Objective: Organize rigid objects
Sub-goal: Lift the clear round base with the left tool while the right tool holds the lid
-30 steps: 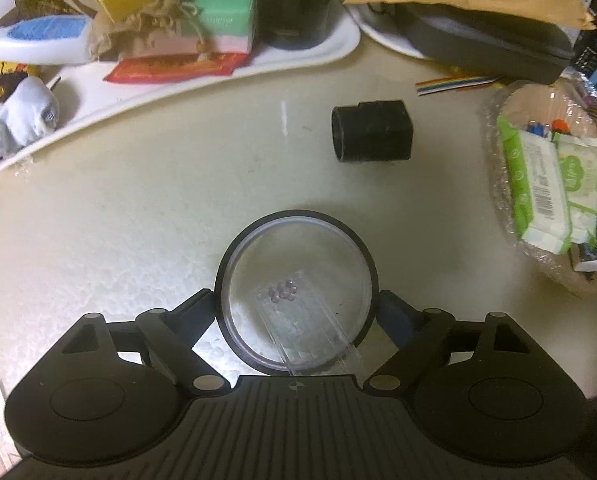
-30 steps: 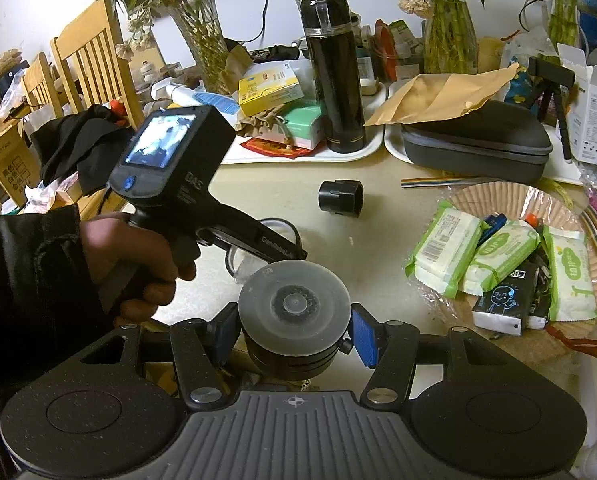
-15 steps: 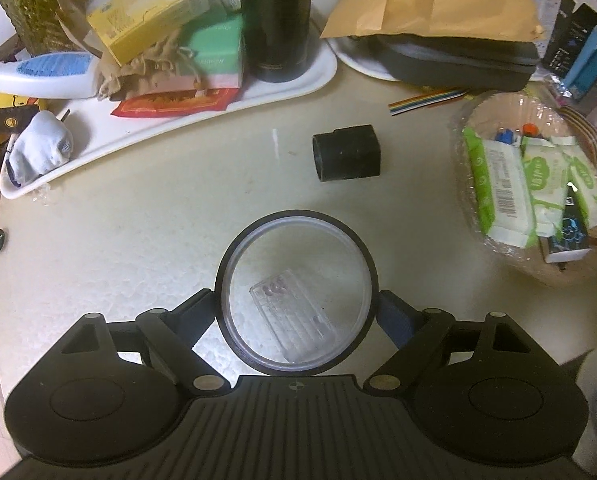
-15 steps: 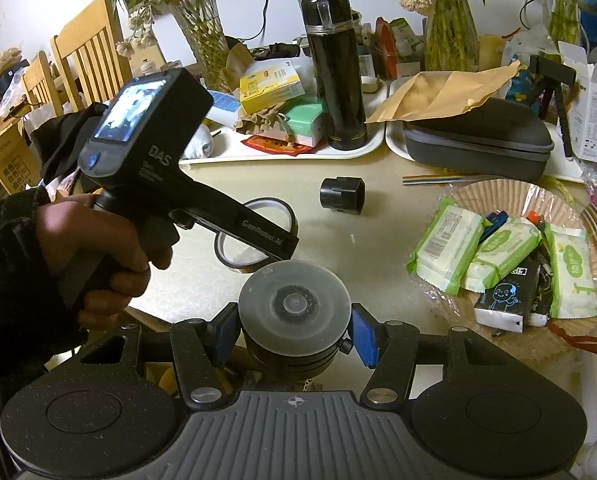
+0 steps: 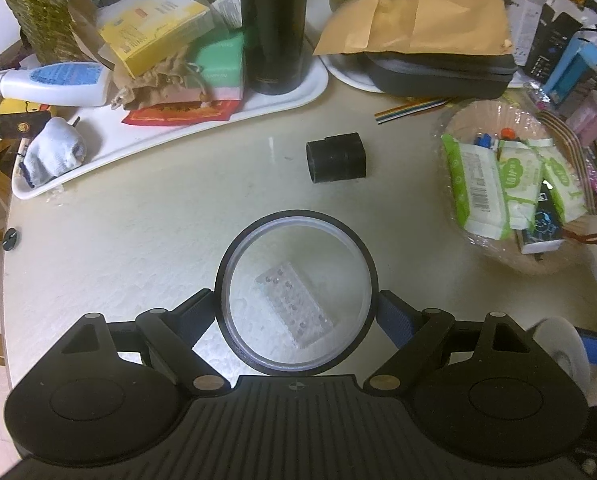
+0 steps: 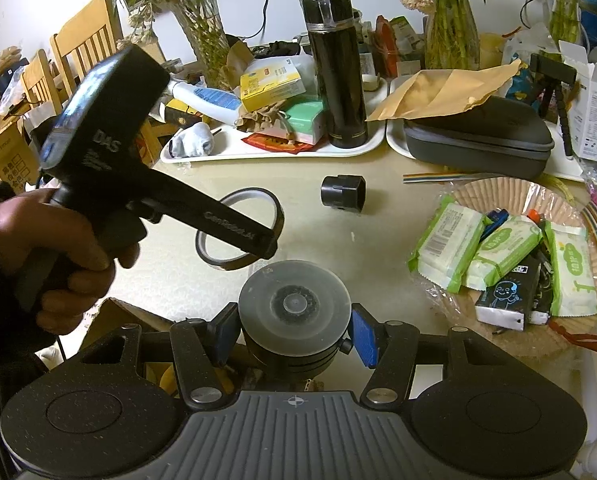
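With the left gripper (image 5: 296, 314) pinching the black-rimmed clear round lid (image 5: 296, 294) and the right gripper (image 6: 294, 330) clamping the grey-topped black round container (image 6: 293, 312), aligning them squarely should seat the lid.

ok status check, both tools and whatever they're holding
Left tool shut on clear ring, above table. Right tool shut on round lid. Black cap lies ahead.

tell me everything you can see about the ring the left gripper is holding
The ring is a thin-walled dark round band, open through the middle, looking like a tape roll with a pale inner lining. The left gripper is shut on it, a finger on each side. It is held above the table, tilted in the right wrist view. Through it shows a small clear studded block.
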A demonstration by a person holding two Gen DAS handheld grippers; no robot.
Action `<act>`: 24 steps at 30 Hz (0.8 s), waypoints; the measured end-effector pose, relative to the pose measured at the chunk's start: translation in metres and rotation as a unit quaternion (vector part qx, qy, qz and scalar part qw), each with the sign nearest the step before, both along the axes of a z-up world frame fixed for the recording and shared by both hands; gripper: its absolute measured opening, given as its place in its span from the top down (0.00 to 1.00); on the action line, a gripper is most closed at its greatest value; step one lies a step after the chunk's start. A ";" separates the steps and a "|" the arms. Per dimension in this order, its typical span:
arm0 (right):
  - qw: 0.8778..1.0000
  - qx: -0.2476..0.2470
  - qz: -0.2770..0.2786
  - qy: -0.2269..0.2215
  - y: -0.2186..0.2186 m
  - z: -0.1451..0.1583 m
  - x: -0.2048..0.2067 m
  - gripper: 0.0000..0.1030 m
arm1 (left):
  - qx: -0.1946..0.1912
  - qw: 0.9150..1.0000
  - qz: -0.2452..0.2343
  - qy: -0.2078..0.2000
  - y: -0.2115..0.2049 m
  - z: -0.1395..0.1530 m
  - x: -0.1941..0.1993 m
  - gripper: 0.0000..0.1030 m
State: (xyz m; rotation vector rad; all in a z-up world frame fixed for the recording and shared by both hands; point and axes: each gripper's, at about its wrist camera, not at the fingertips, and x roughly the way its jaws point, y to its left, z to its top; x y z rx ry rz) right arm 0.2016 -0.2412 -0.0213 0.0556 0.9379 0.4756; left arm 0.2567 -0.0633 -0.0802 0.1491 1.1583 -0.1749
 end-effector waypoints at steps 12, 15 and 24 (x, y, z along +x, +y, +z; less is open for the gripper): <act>1.000 -0.004 0.009 0.000 0.006 0.000 -0.004 0.41 | 0.005 1.000 -0.002 -0.018 0.020 0.024 -0.024 0.16; 1.000 -0.006 0.017 0.000 0.010 0.001 -0.006 0.41 | 0.003 1.000 -0.002 -0.021 0.025 0.030 -0.032 0.16; 0.999 -0.012 0.039 0.003 0.022 -0.001 -0.016 0.41 | -0.007 0.999 -0.012 -0.031 0.034 0.044 -0.064 0.16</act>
